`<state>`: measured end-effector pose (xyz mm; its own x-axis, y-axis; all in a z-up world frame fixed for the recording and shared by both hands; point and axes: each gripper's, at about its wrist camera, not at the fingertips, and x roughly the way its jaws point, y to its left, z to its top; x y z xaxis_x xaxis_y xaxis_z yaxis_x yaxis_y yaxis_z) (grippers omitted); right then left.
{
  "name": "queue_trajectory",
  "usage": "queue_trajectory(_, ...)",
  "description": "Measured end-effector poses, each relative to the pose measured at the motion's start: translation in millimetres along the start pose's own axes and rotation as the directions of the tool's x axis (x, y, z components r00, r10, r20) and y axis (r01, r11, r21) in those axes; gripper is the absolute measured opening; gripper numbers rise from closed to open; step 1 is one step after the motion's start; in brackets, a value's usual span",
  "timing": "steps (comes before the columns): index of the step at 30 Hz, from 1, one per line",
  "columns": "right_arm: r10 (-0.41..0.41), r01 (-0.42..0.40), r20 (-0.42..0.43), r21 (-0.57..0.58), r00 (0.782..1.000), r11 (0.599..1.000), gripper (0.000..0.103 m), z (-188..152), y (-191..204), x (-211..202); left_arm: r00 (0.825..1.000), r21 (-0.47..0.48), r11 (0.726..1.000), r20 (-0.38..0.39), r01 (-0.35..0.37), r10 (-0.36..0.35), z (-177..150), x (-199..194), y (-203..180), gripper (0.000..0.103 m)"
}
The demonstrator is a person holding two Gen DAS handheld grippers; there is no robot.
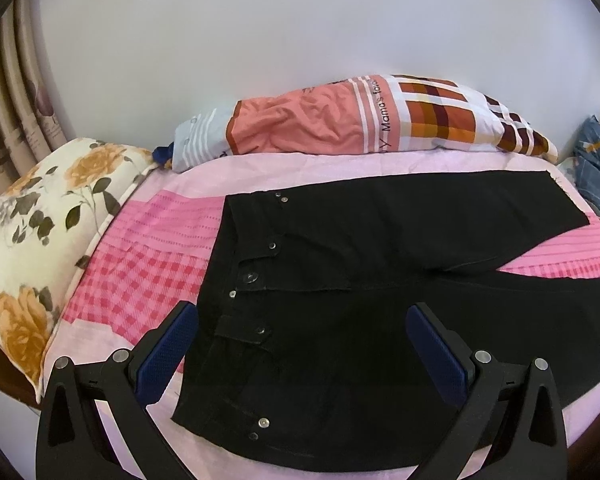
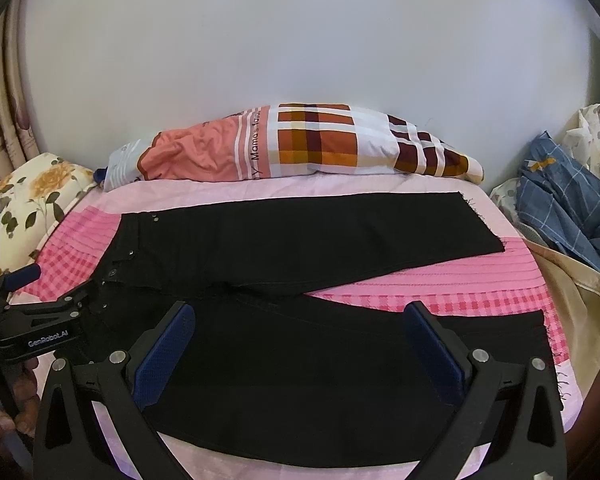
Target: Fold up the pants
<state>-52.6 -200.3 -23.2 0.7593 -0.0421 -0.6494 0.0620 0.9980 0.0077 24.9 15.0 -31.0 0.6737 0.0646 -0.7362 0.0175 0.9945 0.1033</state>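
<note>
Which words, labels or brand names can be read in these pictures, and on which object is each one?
"GenRobot.AI": white label on the left gripper, seen from the right wrist view.
"Mama's": on the plaid quilt behind the black pants; the letters before and after it are cut off or too blurred to read.

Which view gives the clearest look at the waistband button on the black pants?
The left wrist view: the waistband button sits large and sharp, just ahead of the open left tool, with the pants rivets around it. In the right wrist view the waistband is small, far left, beside the left tool; the button is barely discernible.
</note>
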Motion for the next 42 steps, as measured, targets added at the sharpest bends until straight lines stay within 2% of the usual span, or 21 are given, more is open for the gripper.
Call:
queue_trajectory(11, 0.013, -0.013, -0.009, -0.023, 1.0, 1.0, 0.103, 10.5, 8.7, 19.5, 1.0, -0.017, 1.0, -0.019, 0.004, -0.004, 9.1, 33.1, 20.4, 0.103)
queue_trajectory(16, 0.019, -0.02, -0.029, -0.032, 0.999, 0.999, 0.103, 12.9, 15.2, 34.2, 0.999, -0.028, 1.0, -0.038, -0.013, 0.012, 19.5, 67.7, 44.4, 0.103)
queue_trajectory(21, 0.032, -0.034, -0.062, -0.043, 0.998, 0.998, 0.103, 17.2, 23.0, 52.1, 0.999, -0.062, 0.998, -0.033, 0.023, -0.025, 29.3, 105.7, 71.8, 0.103)
queue_trajectory(23, 0.034, -0.037, -0.067, -0.045, 0.997, 0.998, 0.103, 20.4, 24.7, 57.1, 0.992, -0.092, 0.992, -0.093, 0.081, -0.089, 36.5, 131.2, 88.7, 0.102)
queue_trajectory(25, 0.031, -0.034, -0.068, -0.048, 0.997, 0.998, 0.103, 22.1, 25.5, 61.0, 0.974, -0.15, 0.98, -0.162, 0.134, -0.158, 47.4, 158.5, 112.6, 0.102)
queue_trajectory(28, 0.032, -0.036, -0.083, -0.045, 0.996, 0.998, 0.103, 23.3, 25.2, 70.4, 0.98, -0.16, 0.985, -0.177, 0.067, -0.095, 65.5, 183.8, 142.6, 0.102)
queue_trajectory(30, 0.03, -0.034, -0.101, -0.042, 0.994, 0.999, 0.103, 22.0, 25.1, 78.2, 0.976, -0.154, 0.986, -0.193, 0.069, -0.098, 76.8, 202.9, 158.1, 0.102)
queue_trajectory(31, 0.028, -0.033, -0.111, -0.039, 0.993, 0.999, 0.103, 21.6, 24.7, 82.7, 0.972, -0.153, 0.984, -0.201, 0.093, -0.124, 83.0, 214.2, 165.0, 0.102)
queue_trajectory(33, 0.029, -0.033, -0.13, -0.03, 0.991, 0.999, 0.103, 20.2, 23.4, 90.5, 0.967, -0.121, 0.981, -0.189, 0.149, -0.17, 90.1, 225.5, 167.7, 0.098)
queue_trajectory(34, 0.035, -0.038, -0.144, -0.02, 0.989, 0.999, 0.103, 19.3, 22.8, 95.2, 0.966, -0.09, 0.983, -0.19, 0.159, -0.174, 93.8, 232.2, 165.4, 0.091)
queue_trajectory(36, 0.04, -0.042, -0.156, -0.009, 0.987, 0.999, 0.103, 18.4, 22.6, 100.0, 0.955, -0.05, 0.981, -0.223, 0.19, -0.196, 97.8, 250.7, 162.1, 0.088)
queue_trajectory(39, 0.034, -0.037, -0.161, -0.014, 0.986, 0.999, 0.103, 18.7, 24.5, 103.1, 0.954, -0.005, 0.981, -0.23, 0.194, -0.19, 101.8, 269.0, 158.9, 0.085)
queue_trajectory(40, 0.031, -0.034, -0.162, -0.017, 0.986, 0.999, 0.103, 18.6, 25.3, 104.2, 0.95, -0.002, 0.976, -0.227, 0.22, -0.215, 103.7, 274.4, 158.9, 0.085)
queue_trajectory(42, 0.027, -0.031, -0.168, -0.02, 0.985, 0.999, 0.103, 18.8, 25.8, 106.8, 0.929, -0.04, 0.955, -0.223, 0.293, -0.294, 108.1, 282.1, 160.4, 0.085)
